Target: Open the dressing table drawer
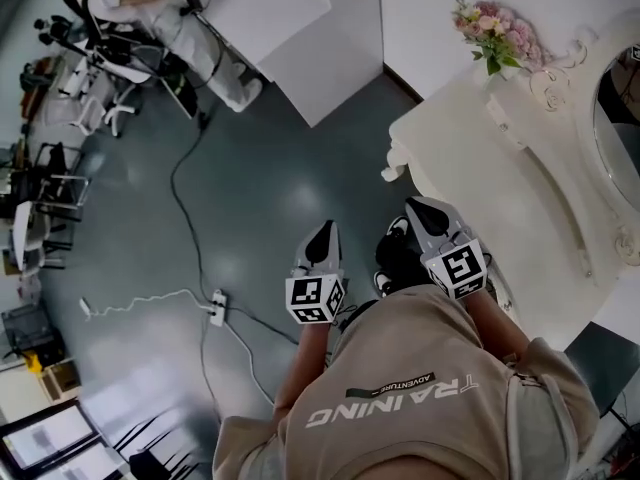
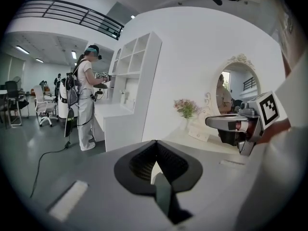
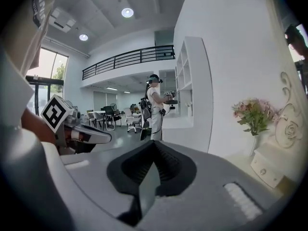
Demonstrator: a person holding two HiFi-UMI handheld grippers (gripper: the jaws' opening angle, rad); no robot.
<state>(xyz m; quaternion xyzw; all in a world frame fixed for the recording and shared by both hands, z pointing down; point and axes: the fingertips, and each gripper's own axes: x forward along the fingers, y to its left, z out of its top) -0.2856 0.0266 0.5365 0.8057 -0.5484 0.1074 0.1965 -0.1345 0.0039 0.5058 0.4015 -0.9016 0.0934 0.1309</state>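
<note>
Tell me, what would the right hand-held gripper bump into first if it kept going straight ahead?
Probably nothing close. The right hand-held gripper, shut and empty, points past the dressing table on its right, over open floor toward the white shelf unit. It might reach floor first; depth is unclear.

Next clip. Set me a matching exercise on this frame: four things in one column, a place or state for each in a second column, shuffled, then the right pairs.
Things
1. pink flowers
2. power strip
3. right gripper
4. mirror

Places or states
A. jaws shut, nothing held
B. lying on the grey floor, cables running from it
C. standing on the dressing table, at the end by the wall
D. oval, in an ornate white frame

Pairs: 1-C, 2-B, 3-A, 4-D
</note>
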